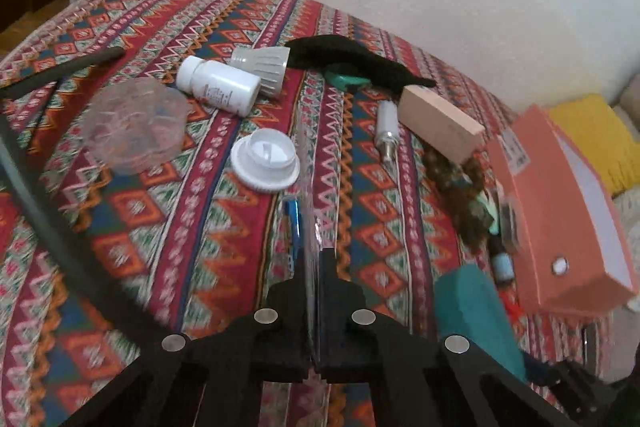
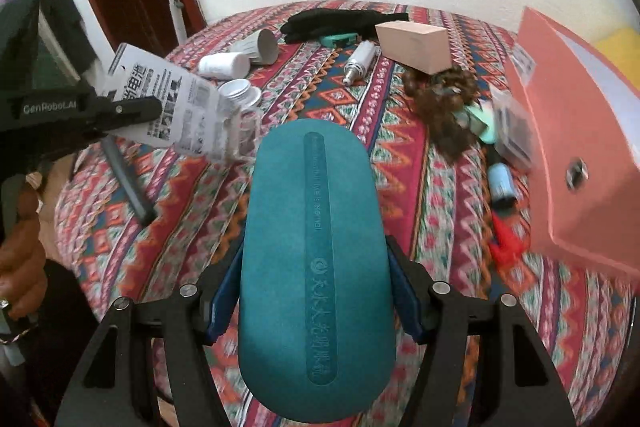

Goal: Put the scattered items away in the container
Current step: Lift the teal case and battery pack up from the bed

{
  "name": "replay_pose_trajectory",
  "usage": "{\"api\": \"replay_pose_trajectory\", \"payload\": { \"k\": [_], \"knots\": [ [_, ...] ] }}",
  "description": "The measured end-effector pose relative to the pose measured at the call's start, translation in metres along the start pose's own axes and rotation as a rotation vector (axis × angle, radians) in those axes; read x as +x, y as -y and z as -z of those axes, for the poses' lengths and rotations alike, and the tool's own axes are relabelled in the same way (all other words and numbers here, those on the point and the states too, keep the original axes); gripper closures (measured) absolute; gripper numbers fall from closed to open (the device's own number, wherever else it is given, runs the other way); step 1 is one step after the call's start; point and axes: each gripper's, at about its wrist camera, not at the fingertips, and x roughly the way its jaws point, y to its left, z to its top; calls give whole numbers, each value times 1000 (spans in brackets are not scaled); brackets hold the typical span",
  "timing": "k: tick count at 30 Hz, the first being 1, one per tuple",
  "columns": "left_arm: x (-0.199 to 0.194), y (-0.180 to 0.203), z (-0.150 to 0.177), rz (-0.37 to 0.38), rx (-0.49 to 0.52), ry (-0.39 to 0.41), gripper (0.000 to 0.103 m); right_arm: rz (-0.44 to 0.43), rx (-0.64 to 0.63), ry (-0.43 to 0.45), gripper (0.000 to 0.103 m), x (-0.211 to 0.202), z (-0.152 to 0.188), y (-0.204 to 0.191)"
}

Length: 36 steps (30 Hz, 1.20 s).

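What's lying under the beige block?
The beige block rests partly on a brown curly clump, its near end propped over it. Whatever lies beneath the block's far end is hidden.

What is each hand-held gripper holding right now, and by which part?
The left hand-held gripper pinches a clear battery blister pack at its edge. The right hand-held gripper clamps the teal case across its long sides, near the middle.

Left tool (image 1: pixel 316 267) clamped shut; right tool (image 2: pixel 316 279) seemingly gripping, jaws apart.
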Motion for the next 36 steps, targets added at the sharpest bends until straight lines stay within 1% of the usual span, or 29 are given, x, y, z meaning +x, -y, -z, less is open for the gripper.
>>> {"api": "replay_pose_trajectory", "payload": {
  "k": [4, 5, 6, 8, 9, 10, 11, 12, 14, 16, 17, 19, 22, 23, 27, 28, 29, 30, 32, 33, 34, 36],
  "knots": [
    [-2, -4, 16, 34, -8, -40, 103, -7, 1, 25, 35, -29, 21, -7],
    [-1, -1, 21, 45, 6, -57, 103, -10, -1, 27, 35, -33, 24, -8],
    [-1, 3, 24, 48, 37, -61, 103, -15, -6, 30, 35, -37, 27, -10],
    [0, 15, 28, 33, 105, -35, 103, -24, -11, 34, 34, -43, 32, -12],
    [2, 22, 27, 22, 138, -18, 101, -29, -11, 34, 34, -44, 33, -12],
    [4, 28, 26, 12, 171, 0, 96, -33, -9, 33, 34, -44, 34, -11],
    [8, 32, 24, -5, 190, 7, 88, -38, -6, 32, 34, -44, 34, -11],
    [13, 33, 20, -29, 196, 5, 83, -39, -3, 29, 34, -42, 34, -10],
    [23, 36, 13, -77, 209, 2, 50, -41, 9, 25, 34, -39, 34, -6],
    [34, 38, 7, -124, 221, -2, 44, -45, 26, 21, 34, -37, 33, -1],
    [41, 37, 4, -129, 221, -5, 39, -47, 32, 20, 34, -36, 32, 1],
    [56, 29, -1, -103, 208, -17, 36, -47, 42, 22, 34, -35, 32, 6],
    [84, 13, -10, -129, 170, -14, 38, -43, 58, 14, 34, -29, 30, 15],
    [92, 6, -13, -125, 135, -19, 41, -42, 64, 9, 34, -26, 29, 18],
    [121, -17, -20, -82, -12, -71, 42, -47, 77, 0, 35, -18, 28, 25],
    [125, -21, -21, -75, -41, -68, 43, -46, 78, -4, 34, -16, 29, 26],
    [124, -23, -23, -76, -61, -49, 58, -47, 81, -9, 35, -14, 29, 27],
    [123, -26, -25, -69, -88, -41, 63, -48, 83, -12, 35, -12, 30, 28],
    [119, -33, -31, -20, -157, -50, 77, -44, 79, -17, 35, -10, 31, 29],
    [115, -34, -33, 8, -172, -45, 79, -40, 75, -17, 35, -9, 31, 29],
    [109, -32, -34, 22, -167, -33, 83, -36, 74, -13, 35, -10, 31, 29],
    [94, -24, -32, 34, -139, -18, 86, -36, 71, -1, 35, -12, 31, 28]
  ]
}}
